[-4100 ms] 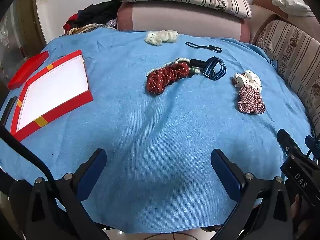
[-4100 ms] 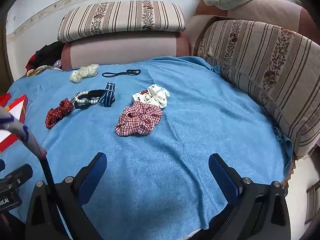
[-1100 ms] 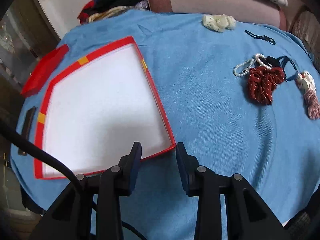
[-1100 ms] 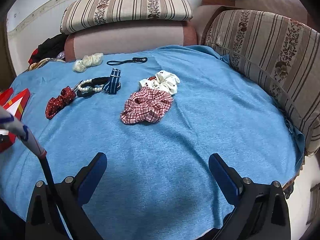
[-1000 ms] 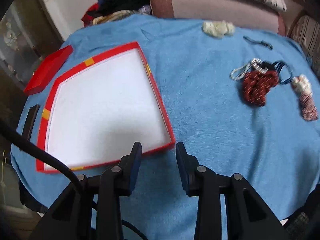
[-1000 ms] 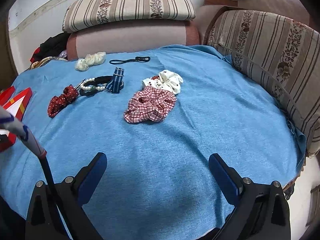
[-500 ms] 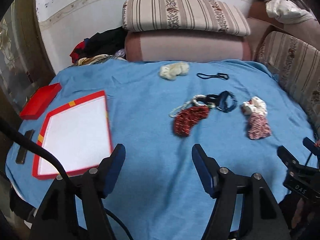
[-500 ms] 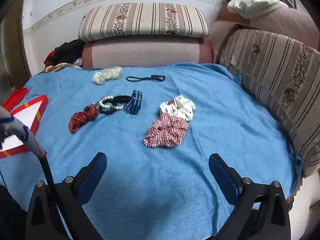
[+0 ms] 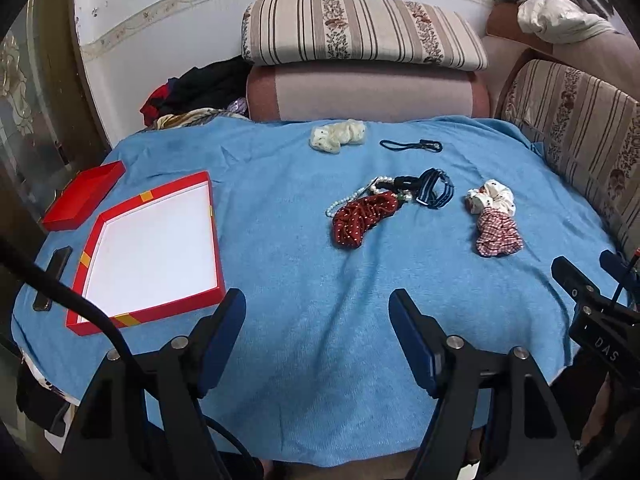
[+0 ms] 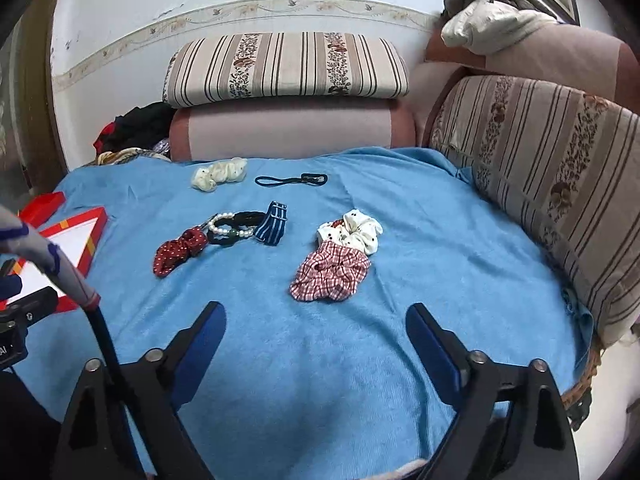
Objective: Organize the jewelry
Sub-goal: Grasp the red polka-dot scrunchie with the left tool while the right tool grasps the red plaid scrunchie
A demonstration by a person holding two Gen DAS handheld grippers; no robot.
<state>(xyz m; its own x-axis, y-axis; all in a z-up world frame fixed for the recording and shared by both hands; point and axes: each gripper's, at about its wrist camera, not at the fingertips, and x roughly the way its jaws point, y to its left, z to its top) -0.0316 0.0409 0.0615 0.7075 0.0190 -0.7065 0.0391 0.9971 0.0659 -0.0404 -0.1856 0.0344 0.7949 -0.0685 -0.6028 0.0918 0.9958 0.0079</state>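
On the blue cloth an open red box with a white inside (image 9: 156,248) lies at the left. Mid-table lie a dark red dotted scrunchie (image 9: 362,216), a pearl bracelet (image 9: 374,194) and a blue striped band (image 9: 436,192). To their right lie a white dotted scrunchie (image 9: 492,196) and a red plaid scrunchie (image 9: 496,232). A cream scrunchie (image 9: 338,138) and a thin black band (image 9: 412,145) lie at the back. My left gripper (image 9: 318,320) is open and empty near the front edge. My right gripper (image 10: 316,332) is open and empty, just in front of the plaid scrunchie (image 10: 330,270).
A red lid (image 9: 84,196) lies behind the box and a dark phone (image 9: 54,276) at its left. Striped sofa cushions (image 10: 560,172) border the table at the back and right. A pile of clothes (image 9: 200,88) sits at the back left.
My left gripper has opened wide and pulled back from the red box's corner to the front middle of the table. The box now lies a little nearer. The right gripper has drawn back slightly.
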